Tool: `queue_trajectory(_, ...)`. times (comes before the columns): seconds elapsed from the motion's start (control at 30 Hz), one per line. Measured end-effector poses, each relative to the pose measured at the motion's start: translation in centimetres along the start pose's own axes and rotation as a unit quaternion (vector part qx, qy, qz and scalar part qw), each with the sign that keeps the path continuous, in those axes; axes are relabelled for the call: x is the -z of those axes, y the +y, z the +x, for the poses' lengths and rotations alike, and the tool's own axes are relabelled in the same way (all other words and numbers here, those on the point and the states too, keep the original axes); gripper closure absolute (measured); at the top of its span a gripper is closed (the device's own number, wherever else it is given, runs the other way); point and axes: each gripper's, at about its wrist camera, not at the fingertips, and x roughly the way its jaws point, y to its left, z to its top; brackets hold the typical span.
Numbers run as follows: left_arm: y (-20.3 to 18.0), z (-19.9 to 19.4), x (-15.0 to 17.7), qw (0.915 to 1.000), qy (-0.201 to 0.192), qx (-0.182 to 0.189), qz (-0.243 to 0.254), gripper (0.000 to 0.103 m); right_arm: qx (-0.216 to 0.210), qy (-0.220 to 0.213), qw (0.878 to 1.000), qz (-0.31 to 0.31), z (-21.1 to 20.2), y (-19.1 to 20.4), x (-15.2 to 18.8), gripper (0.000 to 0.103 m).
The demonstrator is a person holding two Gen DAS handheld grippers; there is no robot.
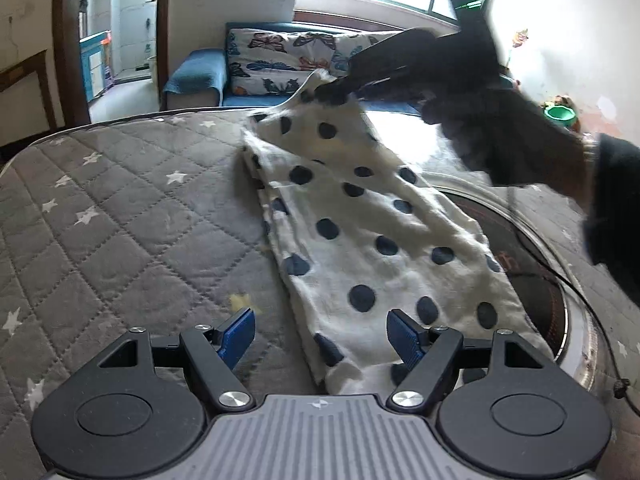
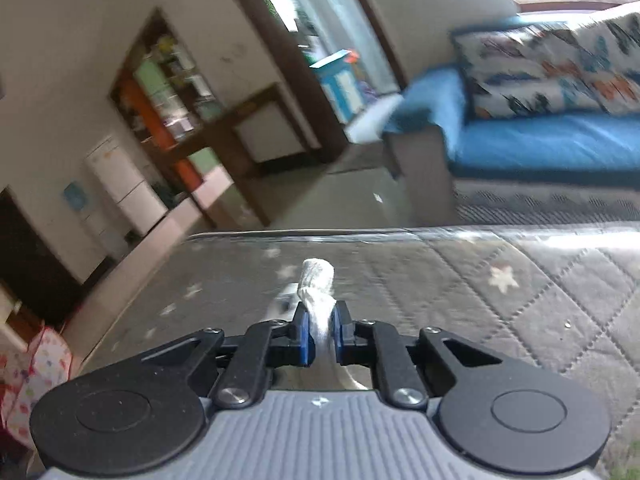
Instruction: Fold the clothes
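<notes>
No legible writing is seen. The polka-dot cloth [image 1: 360, 220] is spread on the quilted bench [image 1: 120, 220], one corner clamped in the blurred right gripper [image 2: 319, 330]. The left gripper [image 1: 322, 336] is held apart.

Grey star-quilted mat [image 1: 120, 216], blue sofa [image 2: 540, 148], butterfly-print cushion [image 1: 280, 60].

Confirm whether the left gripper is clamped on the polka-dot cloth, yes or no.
No: the left gripper stands wide open, its blue pads apart above the near end of the polka-dot cloth, gripping nothing.
</notes>
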Motion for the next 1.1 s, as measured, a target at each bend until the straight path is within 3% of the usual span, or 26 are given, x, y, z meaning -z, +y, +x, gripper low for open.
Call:
queue_trajectory(0.23, 2.3, -1.6, 0.6, 0.9991, -0.011, -0.025, -0.033, 0.027, -0.034, -0.01, 0.999, -0.039, -2.5, 2.6, 0.8, 0.092)
queue_trajectory(0.6, 4.3, -5.3, 1.6, 0.9959, -0.037, -0.051, -0.064, 0.027, -0.061, 0.002, 0.984, -0.168, -10.0, 11.4, 8.5, 0.092)
queue_trajectory(0.83, 4.7, -7.8, 2.0, 0.9939, -0.061, -0.055, -0.074, 0.027, -0.041, 0.006, 0.95, -0.311, -12.6, 16.0, 14.3, 0.092)
queue_trajectory(1.1, 3.8, -9.7, 1.7, 0.9937, -0.082, -0.039, -0.066, 0.027, -0.018, 0.01, 0.885, -0.465, -15.5, 21.2, 20.9, 0.092)
